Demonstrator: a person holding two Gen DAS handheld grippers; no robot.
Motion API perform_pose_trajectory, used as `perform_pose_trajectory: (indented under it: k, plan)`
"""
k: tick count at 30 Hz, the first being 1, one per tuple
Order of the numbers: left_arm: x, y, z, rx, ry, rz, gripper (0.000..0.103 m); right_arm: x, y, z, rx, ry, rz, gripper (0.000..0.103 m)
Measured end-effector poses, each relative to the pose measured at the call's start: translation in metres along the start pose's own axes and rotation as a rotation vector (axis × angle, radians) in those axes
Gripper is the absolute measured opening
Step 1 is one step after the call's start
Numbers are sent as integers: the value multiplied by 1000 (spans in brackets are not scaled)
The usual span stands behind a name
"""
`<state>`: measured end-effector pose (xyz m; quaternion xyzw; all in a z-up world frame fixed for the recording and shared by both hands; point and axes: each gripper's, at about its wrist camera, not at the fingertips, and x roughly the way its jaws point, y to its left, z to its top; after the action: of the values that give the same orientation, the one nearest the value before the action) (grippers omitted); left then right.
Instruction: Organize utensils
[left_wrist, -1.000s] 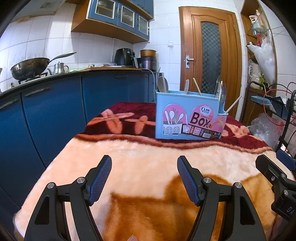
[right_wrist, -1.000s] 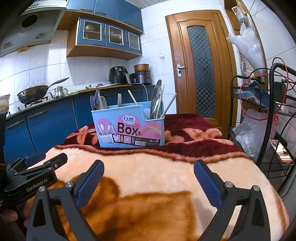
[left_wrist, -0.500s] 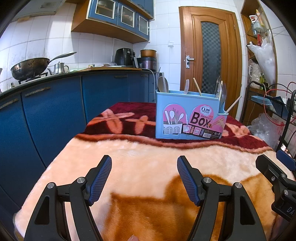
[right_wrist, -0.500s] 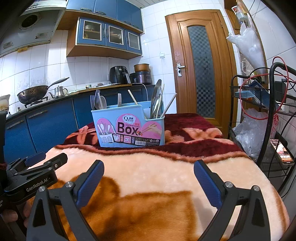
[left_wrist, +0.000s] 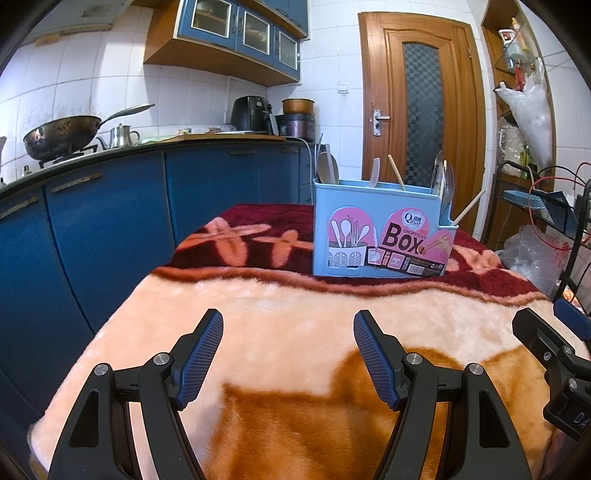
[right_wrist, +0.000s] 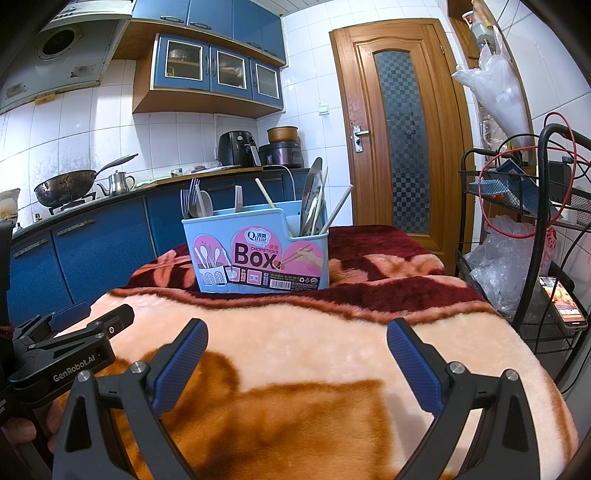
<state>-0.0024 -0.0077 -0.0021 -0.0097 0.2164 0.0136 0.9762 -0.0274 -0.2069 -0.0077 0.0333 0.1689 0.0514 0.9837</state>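
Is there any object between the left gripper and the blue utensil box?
No. In the left wrist view, only bare blanket lies between the left gripper and the blue utensil box.

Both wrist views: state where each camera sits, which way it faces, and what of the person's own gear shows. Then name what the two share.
Left wrist: sits on the left gripper, looks forward and slightly down over the blanket at the blue utensil box; its own open fingers show, and the right gripper's side at the right edge.
Right wrist: sits on the right gripper, faces the same way; its own open fingers show, the left gripper's side and part of a hand at lower left.
Shared: the box, blanket, wooden door, wok.
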Motion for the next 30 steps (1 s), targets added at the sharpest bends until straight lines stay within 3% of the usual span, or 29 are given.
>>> perform_pose_trajectory:
  k: [30]
  plan:
    - [0,-3,0,4,-1,0,74,0,0,0,1,1,0,100]
